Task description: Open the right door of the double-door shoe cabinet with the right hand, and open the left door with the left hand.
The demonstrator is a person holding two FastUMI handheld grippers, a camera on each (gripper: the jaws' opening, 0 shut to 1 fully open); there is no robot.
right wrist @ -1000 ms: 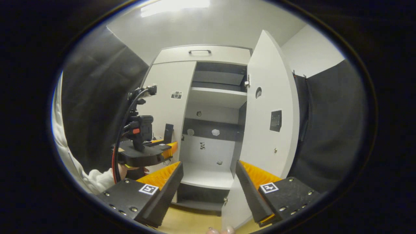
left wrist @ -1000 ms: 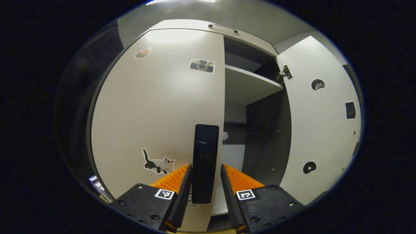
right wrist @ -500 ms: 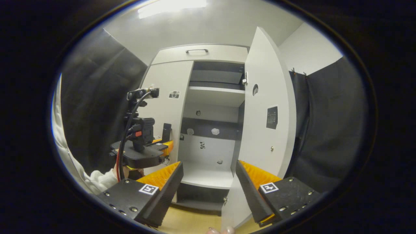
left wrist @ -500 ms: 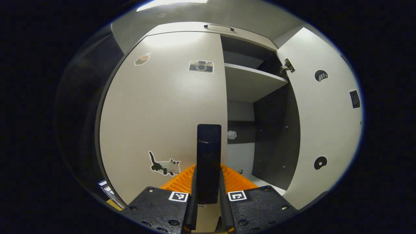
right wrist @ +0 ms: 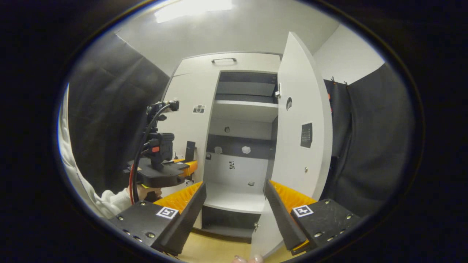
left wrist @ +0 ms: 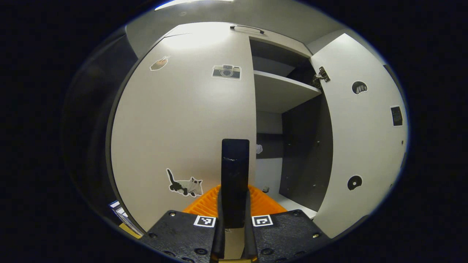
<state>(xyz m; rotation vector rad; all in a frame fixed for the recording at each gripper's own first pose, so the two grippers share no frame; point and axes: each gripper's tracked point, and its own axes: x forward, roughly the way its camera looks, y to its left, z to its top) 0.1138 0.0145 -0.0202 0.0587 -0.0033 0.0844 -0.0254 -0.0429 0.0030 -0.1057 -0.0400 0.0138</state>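
At the far left of the right gripper view a pale sleeve [right wrist: 98, 204] leads to the hand [right wrist: 144, 193] carrying the left gripper [right wrist: 184, 168], which reaches to the free edge of the left door [right wrist: 184, 109], where the handle sits. In the left gripper view that same left gripper [left wrist: 234, 219] is closed on the handle [left wrist: 235, 171], a flat, dark, upright bar with squared corners, both fingers pressing its sides low down; gripping there, far from the hinges, probably gives the best leverage for swinging the panel out. The left door [left wrist: 182, 120] is a smooth, matte, pale panel that appears shut or barely cracked, carrying a camera sticker [left wrist: 226, 72] near its upper edge and a cat sticker [left wrist: 184, 184] near its lower edge. Right of it, the shoe cabinet [left wrist: 289, 87] stands exposed: a flat pale shelf across the top, darker inner side wall dotted with small holes, a lighter floor below. The right door [left wrist: 362, 146] hangs swung wide on a metal hinge [left wrist: 321, 76] at its upper corner, so that half of the task looks done. In the right gripper view the right gripper [right wrist: 234, 215] holds nothing, its ridged fingers spread wide apart in front of the open compartment, with the right door [right wrist: 303, 146] edge-on just beside its right finger.
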